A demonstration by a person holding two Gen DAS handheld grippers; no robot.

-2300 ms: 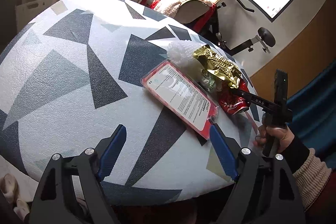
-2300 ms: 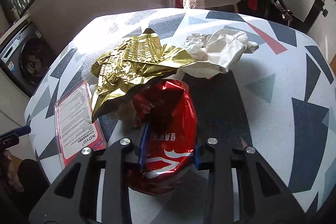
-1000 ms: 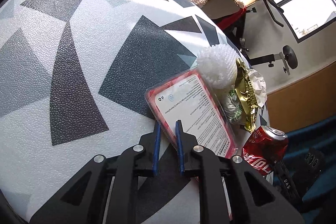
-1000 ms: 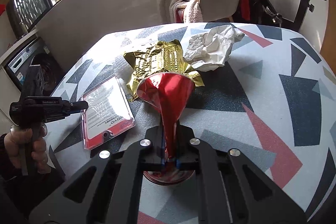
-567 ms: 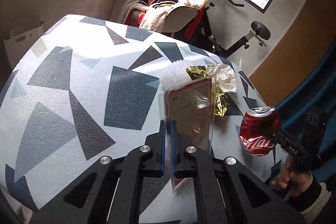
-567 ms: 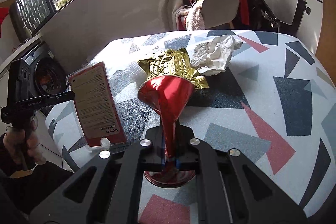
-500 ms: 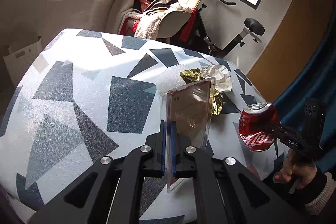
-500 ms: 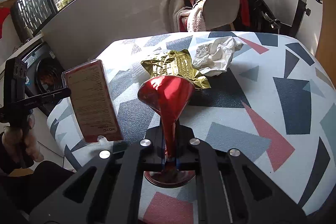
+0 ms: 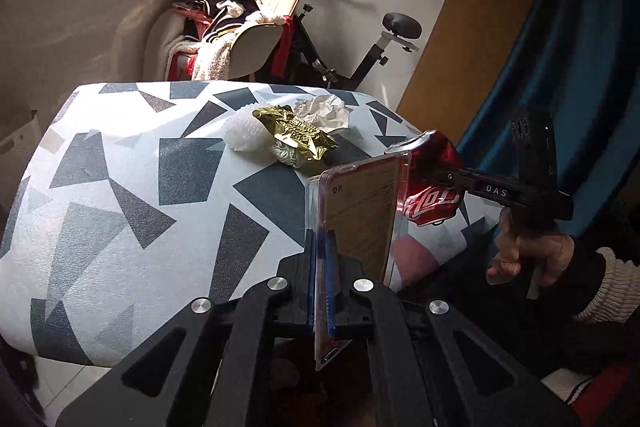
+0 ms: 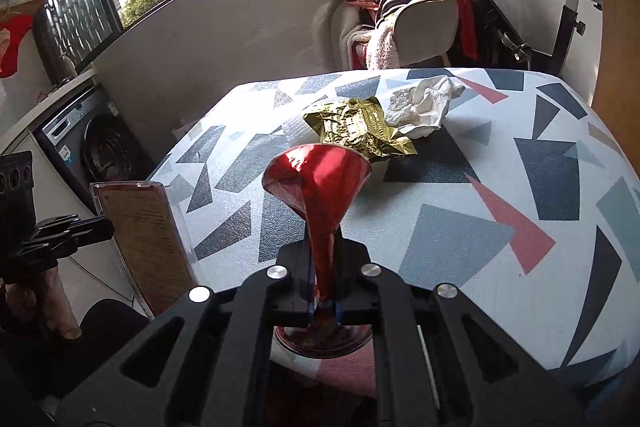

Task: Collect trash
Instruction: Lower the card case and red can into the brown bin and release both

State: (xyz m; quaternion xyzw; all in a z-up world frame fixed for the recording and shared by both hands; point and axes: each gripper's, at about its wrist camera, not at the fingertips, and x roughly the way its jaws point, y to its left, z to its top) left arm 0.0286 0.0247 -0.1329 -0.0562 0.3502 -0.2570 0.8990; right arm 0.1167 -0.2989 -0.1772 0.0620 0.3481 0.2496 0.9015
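We are mid-carry: our left gripper (image 9: 320,279) pinches the plastic package (image 9: 362,211) upright; our right gripper (image 10: 323,285) squeezes the crushed can (image 10: 318,183). At 12 o'clock on the table (image 10: 500,227), wrapper (image 10: 356,125) and tissue (image 10: 424,101) remain. Next, presumably a bin, not visible.

Both grippers are matte black with angular cut-out frames, round silver screws and thin blue pads on the fingers (image 9: 311,279). The right gripper (image 9: 434,175) shows white "DAS" lettering. At four o'clock, the right hand (image 9: 528,255) is bare skin; the cuff looks like cream ribbed knit under black.
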